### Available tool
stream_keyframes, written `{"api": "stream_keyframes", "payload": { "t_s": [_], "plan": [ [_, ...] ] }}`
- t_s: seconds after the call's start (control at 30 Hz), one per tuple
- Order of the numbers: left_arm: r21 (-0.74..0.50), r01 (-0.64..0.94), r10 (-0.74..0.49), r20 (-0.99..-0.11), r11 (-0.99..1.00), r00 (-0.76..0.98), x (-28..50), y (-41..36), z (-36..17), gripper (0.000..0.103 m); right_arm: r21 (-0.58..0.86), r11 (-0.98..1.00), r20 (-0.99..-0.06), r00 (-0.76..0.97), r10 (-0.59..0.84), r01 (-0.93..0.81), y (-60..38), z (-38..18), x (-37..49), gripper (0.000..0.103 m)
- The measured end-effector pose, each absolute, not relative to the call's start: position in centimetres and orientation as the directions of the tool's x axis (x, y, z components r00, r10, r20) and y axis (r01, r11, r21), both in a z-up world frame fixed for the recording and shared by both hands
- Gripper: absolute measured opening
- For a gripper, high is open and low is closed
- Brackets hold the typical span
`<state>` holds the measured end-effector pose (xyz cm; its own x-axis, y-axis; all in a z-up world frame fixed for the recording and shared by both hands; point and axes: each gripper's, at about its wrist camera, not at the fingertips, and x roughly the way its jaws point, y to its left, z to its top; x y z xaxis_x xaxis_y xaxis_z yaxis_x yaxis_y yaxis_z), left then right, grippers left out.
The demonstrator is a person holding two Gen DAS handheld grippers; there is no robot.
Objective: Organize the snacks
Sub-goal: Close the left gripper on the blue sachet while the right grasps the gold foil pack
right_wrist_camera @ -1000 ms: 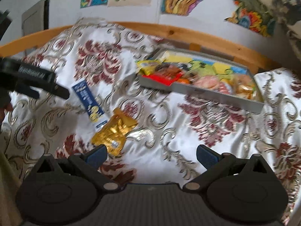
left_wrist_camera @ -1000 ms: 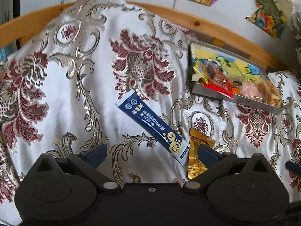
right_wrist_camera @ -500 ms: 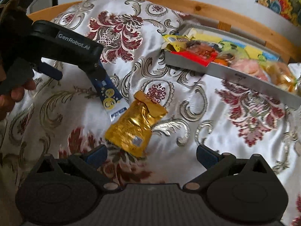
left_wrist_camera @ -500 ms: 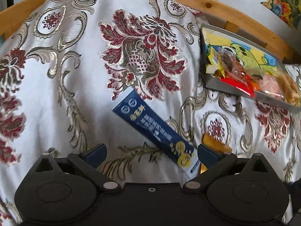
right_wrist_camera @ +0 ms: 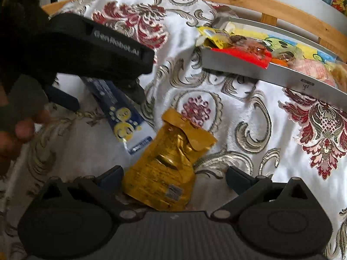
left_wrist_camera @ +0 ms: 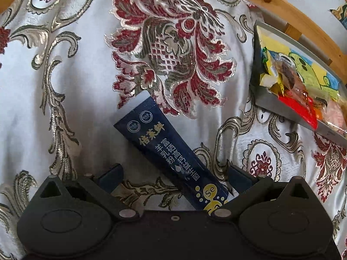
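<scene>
Left claw (left_wrist_camera: 174,176) spread wide, one finger either side of the blue sachet (left_wrist_camera: 171,153), nothing gripped yet. Lies flat and slantwise on the brocade bedcover (left_wrist_camera: 71,82), yellow-dotted end nearest the claw, plain end pointing up toward the red floral motif. Right claw (right_wrist_camera: 174,176) likewise wide, straddling the lower part of the crumpled gold foil pouch (right_wrist_camera: 168,164), which sits just beside the sachet's near end; possibly touching it, hard to say through the lens. Seen from the right wrist, left claw (right_wrist_camera: 104,99) hanging low over the sachet, person's fingers (right_wrist_camera: 23,127) on its handle at the frame edge. Farther out to the right, grey tray (right_wrist_camera: 256,69) already loaded with mixed snack packets, set against the wooden bed rail (left_wrist_camera: 292,19). Step in hand, by the look of it: double pick-up of the last two loose snacks. Next move calls for closing both claws across thin, slippery wrappers pressed into soft fabric, then lifting and carrying to the tray.
</scene>
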<state>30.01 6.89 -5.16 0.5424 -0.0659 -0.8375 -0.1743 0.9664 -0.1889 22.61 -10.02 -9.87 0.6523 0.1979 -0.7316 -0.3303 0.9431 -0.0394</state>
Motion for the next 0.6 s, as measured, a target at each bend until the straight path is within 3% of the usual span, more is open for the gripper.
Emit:
{"api": "stream_keyframes", "payload": {
  "t_s": [0.13,0.27,0.43,0.6],
  "plan": [
    [-0.173,-0.158,-0.059,-0.834,0.972,0.548,29.9,6.7,-5.4,0.102,-0.089,0.944,-0.717,0.678,0.162,-0.319,-10.2,-10.0,22.3,0.103],
    [-0.145,-0.144,-0.042,-0.833,0.979,0.552,29.6,6.5,-5.4,0.096,-0.157,0.952,-0.701,0.709,0.080,-0.262,-10.7,-9.9,21.8,0.103],
    [-0.158,-0.136,-0.056,-0.829,0.978,0.557,29.0,6.7,-5.1,0.088,-0.212,0.961,-0.677,0.736,-0.011,-0.181,-11.8,-9.5,21.7,0.102],
    [-0.229,-0.118,-0.126,-0.817,0.966,0.563,28.4,6.7,-4.9,0.087,-0.289,0.931,-0.631,0.776,-0.009,-0.224,-11.1,-9.3,21.3,0.097]
  ]
}}
